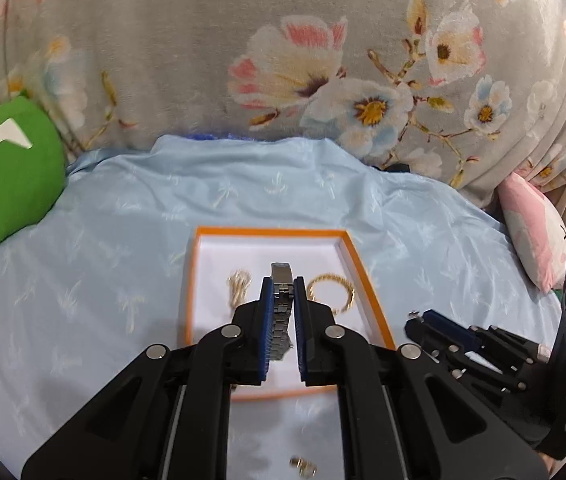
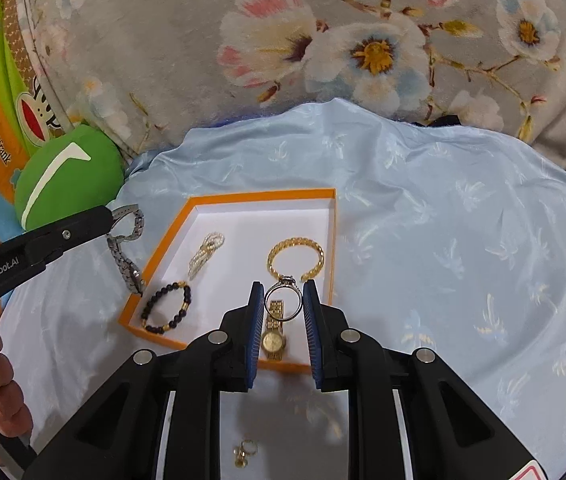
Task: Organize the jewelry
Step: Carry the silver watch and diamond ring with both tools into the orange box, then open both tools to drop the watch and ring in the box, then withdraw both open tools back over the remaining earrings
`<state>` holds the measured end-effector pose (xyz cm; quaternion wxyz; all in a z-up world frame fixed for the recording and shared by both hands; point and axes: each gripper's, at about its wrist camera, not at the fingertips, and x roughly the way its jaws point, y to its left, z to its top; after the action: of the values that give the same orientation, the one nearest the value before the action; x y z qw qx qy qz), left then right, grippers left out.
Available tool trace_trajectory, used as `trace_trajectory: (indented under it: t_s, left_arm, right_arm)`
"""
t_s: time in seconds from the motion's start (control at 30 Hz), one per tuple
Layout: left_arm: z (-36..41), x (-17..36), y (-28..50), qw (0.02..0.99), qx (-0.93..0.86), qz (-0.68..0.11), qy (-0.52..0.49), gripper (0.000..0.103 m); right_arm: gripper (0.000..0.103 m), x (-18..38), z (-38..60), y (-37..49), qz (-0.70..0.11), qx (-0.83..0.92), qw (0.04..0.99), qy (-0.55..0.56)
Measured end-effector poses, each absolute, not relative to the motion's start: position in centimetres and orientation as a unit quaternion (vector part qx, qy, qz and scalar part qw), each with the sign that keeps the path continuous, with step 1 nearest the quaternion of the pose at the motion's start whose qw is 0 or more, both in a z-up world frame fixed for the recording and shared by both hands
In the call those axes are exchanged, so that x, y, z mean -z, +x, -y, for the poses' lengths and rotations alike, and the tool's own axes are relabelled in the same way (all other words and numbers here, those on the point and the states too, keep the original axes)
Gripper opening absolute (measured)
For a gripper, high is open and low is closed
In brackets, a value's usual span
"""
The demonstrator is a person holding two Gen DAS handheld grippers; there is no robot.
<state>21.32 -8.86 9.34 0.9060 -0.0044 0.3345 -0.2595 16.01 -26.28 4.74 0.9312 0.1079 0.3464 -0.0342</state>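
An orange-rimmed white tray (image 2: 243, 194) lies on the light blue cloth; it also shows in the left wrist view (image 1: 271, 232). In it lie a gold bangle (image 2: 315, 254), a pearl piece (image 2: 205, 252), a dark bead bracelet (image 2: 187, 300) and a gold watch (image 2: 274, 340). My left gripper (image 1: 283, 292) is shut on a silver watch (image 1: 281, 280), held above the tray; the watch hangs at the tray's left edge in the right wrist view (image 2: 125, 244). My right gripper (image 2: 283, 300) is shut on a silver ring (image 2: 283, 298) above the tray's near part.
Gold earrings (image 2: 245, 452) lie on the cloth near me, also in the left wrist view (image 1: 303, 466). A green cushion (image 1: 3, 176) sits at the left, a pink pillow (image 1: 531, 232) at the right, and a floral blanket (image 1: 283, 60) rises behind.
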Motion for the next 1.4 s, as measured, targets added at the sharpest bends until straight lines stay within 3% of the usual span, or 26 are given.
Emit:
trace_trajectory:
  t_s: [0.4, 0.83, 1.07, 1.4]
  left_arm:
    - [14.3, -5.7, 30.8, 0.901, 0.245, -0.359, 0.007, 0.009]
    - [14.5, -3.2, 33.9, 0.897, 0.240, -0.371, -0.009, 0.010]
    - [13.1, -4.0, 33.4, 0.901, 0.230, -0.369, -0.015, 0.011]
    - [5.4, -5.9, 25.6, 0.910, 0.207, -0.358, -0.036, 0.011]
  right_arm:
    - [0.018, -2.9, 27.8, 26.2, -0.365, 0.024, 0.924, 0.114]
    - [0.019, -0.1, 28.2, 30.8, -0.398, 0.020, 0.909, 0.119]
    - [0.019, -1.6, 28.9, 29.1, -0.374, 0.034, 0.919, 0.121]
    - [0.026, -3.8, 29.9, 16.2, -0.344, 0.075, 0.928, 0.122]
